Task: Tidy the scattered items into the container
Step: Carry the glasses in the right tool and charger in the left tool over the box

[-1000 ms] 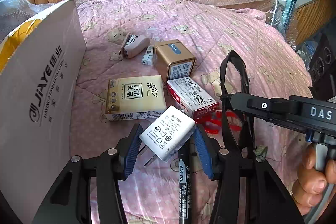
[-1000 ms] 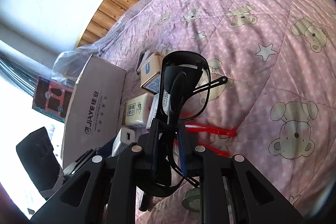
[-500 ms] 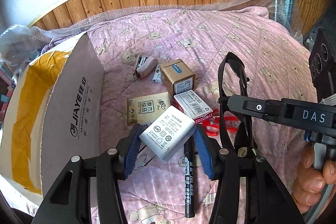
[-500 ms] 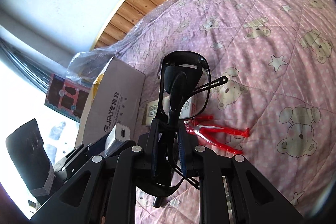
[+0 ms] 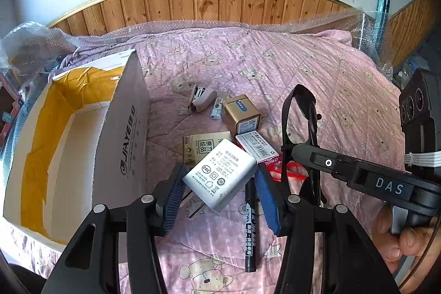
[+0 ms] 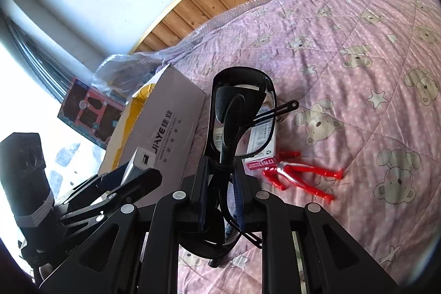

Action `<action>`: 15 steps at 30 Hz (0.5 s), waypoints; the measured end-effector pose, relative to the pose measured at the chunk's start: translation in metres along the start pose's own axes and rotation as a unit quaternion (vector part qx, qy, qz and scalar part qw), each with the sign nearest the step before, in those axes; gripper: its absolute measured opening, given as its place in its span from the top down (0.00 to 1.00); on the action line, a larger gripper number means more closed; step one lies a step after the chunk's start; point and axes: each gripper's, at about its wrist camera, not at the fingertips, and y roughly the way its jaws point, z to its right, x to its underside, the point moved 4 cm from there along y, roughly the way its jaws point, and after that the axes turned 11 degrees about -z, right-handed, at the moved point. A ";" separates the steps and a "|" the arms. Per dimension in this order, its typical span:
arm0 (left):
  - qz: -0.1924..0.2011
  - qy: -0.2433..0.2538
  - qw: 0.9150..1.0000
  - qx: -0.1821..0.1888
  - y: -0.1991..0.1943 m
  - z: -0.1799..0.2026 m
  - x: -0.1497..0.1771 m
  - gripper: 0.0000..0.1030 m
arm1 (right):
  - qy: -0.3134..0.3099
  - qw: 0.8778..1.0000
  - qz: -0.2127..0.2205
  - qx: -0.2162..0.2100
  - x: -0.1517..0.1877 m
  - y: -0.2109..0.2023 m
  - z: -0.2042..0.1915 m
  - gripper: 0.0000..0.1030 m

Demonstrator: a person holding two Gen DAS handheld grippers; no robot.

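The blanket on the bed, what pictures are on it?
Pink quilted blanket with teddy bears and stars; right wrist view.

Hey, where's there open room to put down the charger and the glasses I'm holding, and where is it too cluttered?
The cardboard box looks bare inside, as far as its floor shows. The pink quilt is free beyond the gold box, toward the wooden wall. It is crowded just right of the cardboard box: stapler, tissue pack, red-and-white carton, marker, red toy.
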 end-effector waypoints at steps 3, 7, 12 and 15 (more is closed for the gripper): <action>0.004 -0.015 1.000 0.013 -0.006 -0.012 0.001 0.49 | -0.023 1.000 0.001 0.000 0.004 0.000 -0.016 0.83; 0.013 -0.035 0.999 0.028 -0.014 -0.027 0.003 0.49 | -0.043 0.999 0.005 0.013 0.010 -0.001 -0.031 0.83; 0.023 -0.053 0.997 0.049 -0.020 -0.040 0.006 0.49 | -0.049 0.998 0.006 0.024 0.011 -0.003 -0.043 0.83; 0.030 -0.060 0.996 0.062 -0.023 -0.046 0.006 0.49 | -0.050 0.998 0.006 0.031 0.009 -0.005 -0.050 0.83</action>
